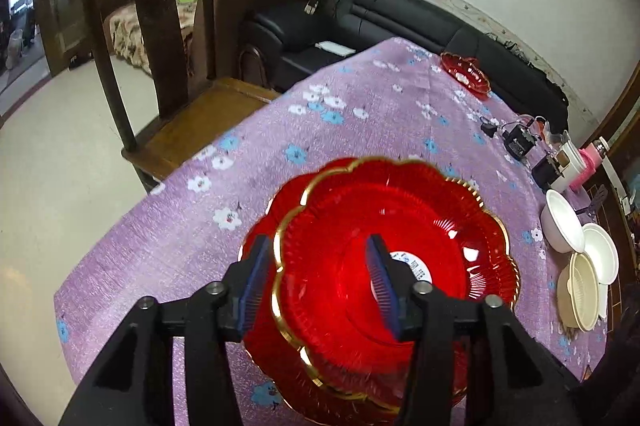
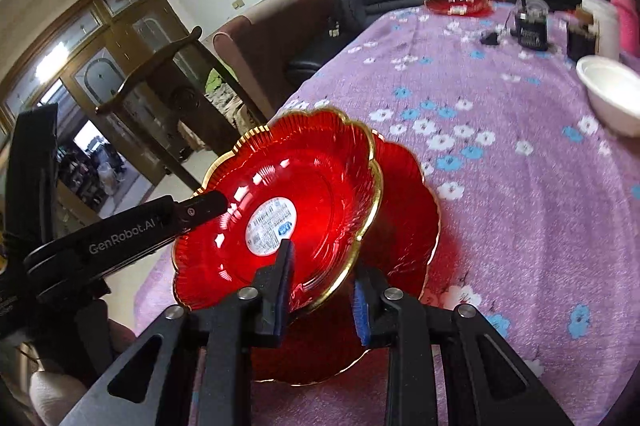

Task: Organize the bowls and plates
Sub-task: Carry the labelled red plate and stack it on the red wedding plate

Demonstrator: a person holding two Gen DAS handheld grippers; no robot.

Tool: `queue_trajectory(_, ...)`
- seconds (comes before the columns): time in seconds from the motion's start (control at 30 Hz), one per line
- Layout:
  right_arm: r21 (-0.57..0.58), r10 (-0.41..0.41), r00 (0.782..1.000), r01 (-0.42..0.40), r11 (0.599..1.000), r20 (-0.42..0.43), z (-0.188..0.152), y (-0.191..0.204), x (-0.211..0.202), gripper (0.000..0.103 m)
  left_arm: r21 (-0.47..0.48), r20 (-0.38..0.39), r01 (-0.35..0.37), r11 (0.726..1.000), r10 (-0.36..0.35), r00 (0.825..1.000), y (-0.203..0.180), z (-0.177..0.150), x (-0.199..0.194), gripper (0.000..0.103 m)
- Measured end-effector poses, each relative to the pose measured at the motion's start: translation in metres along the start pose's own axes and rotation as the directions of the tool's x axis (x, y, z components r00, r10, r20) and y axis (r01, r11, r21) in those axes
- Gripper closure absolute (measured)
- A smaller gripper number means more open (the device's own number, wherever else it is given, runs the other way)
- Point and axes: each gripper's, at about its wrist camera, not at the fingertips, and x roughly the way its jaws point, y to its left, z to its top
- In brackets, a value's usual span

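Red plates (image 1: pixel 400 226): glossy translucent plastic, ribbed, gilt rims. Tablecloth (image 1: pixel 360 130): matt floral cloth. Chair (image 1: pixel 160 26) beside it: dark wood.

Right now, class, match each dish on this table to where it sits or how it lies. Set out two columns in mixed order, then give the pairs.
Column one:
1. labelled red plate
2. lower red plate
3. lone red dish
4. beige bowl

Column two:
A. beside the white bowl
B. tilted, rim between the jaws
C. far end of the purple cloth
D. flat, partly covered

Pairs: 1-B, 2-D, 3-C, 4-A.
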Motion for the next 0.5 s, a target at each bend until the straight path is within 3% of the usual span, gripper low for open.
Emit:
queue_trajectory(0.07,-0.024,-0.018,0.999,0.019,1.0,0.037,0.001,0.003,-0.006,0.047,0.012,0.028,-0.001,1.0,0.001,1.0,-0.002,-0.001,-0.008,0.043)
queue_trajectory(0.3,-0.049,-0.049,0.995,0.053,0.997,0.082,0.002,0.007,-0.015,0.042,0.078,0.141,-0.075,0.994,0.063,0.988,-0.016,-0.009,-0.039,0.031)
queue_trajectory(0.5,-0.008,-0.044,0.994,0.045,0.999,0.103,0.001,-0.002,-0.027,0.042,0.119,0.275,-0.177,0.977,0.139,0.951,-0.026,-0.017,-0.072,0.021)
